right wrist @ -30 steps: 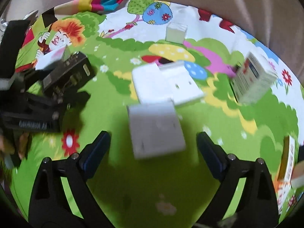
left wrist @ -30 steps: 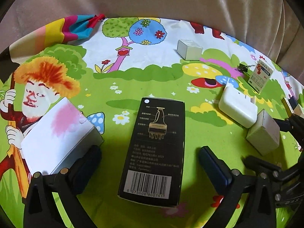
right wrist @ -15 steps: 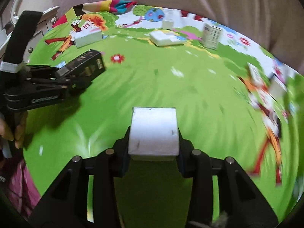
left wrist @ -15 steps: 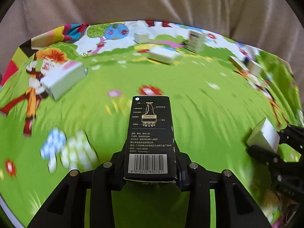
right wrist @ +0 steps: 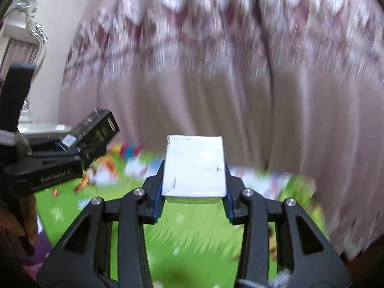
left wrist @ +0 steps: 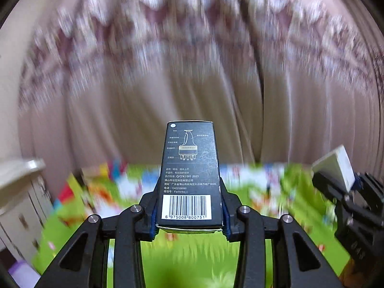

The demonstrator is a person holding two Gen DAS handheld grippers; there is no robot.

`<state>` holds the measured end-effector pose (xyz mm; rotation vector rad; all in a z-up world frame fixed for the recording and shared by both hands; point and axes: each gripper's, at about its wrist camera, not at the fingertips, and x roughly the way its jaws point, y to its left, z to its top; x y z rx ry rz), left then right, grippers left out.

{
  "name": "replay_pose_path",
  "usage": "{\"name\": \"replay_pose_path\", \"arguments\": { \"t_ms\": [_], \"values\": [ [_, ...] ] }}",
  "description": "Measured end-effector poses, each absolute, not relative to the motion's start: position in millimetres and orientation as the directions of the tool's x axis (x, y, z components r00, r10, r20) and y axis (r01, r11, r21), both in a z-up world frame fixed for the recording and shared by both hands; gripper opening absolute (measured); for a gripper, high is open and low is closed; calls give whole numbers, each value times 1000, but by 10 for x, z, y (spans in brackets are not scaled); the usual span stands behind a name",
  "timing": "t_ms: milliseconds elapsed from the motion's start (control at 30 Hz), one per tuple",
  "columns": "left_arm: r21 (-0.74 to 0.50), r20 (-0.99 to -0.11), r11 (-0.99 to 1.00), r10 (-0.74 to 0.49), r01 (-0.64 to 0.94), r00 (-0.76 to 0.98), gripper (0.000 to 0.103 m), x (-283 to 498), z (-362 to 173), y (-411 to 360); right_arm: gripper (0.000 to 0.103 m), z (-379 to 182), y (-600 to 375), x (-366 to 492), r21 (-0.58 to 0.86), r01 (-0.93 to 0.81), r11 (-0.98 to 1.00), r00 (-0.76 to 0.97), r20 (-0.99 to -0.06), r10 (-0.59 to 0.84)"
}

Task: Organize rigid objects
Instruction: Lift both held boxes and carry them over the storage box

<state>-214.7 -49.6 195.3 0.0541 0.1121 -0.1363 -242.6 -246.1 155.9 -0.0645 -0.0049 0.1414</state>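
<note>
My left gripper (left wrist: 189, 212) is shut on a tall black box (left wrist: 189, 168) with a barcode and a brush drawing, held up above the table. My right gripper (right wrist: 193, 198) is shut on a small white box (right wrist: 194, 165), also raised. The right gripper with its white box (left wrist: 336, 168) shows at the right edge of the left wrist view. The left gripper with the black box (right wrist: 96, 127) shows at the left of the right wrist view. Other boxes on the table are blurred.
A table with a bright green cartoon-print cloth (left wrist: 192, 252) lies below both grippers. A pale pink curtain (left wrist: 192, 72) hangs behind it. A white cabinet (left wrist: 21, 192) stands at the left. The views are motion-blurred.
Both grippers closed on their boxes, then lifted them off the cloth and tilted up, so the curtain now fills the views.
</note>
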Motion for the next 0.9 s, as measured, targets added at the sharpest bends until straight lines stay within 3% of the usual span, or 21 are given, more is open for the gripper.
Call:
{"name": "replay_pose_path", "arguments": {
  "t_ms": [133,300,667,900],
  "values": [
    [30,36,993,-113,112,993,40,-2480,2225,-462,44,1819,-2406,-2787,-109,-72,991,983,162,89],
    [20,84,995,-97,96,992,40,-2635,2273,-380,44,1953,-2267,-2970,-164,-15,986,968,243,55],
    [39,17,992,-118,117,993,40,-2740,2094,-347,44,1955,-2143,-2995,-176,-82,981,971,208,119],
    [26,-19,998,-56,56,998,40,-2843,1974,-65,44,1987,-1942,-2998,-183,-182,966,963,168,213]
  ]
}}
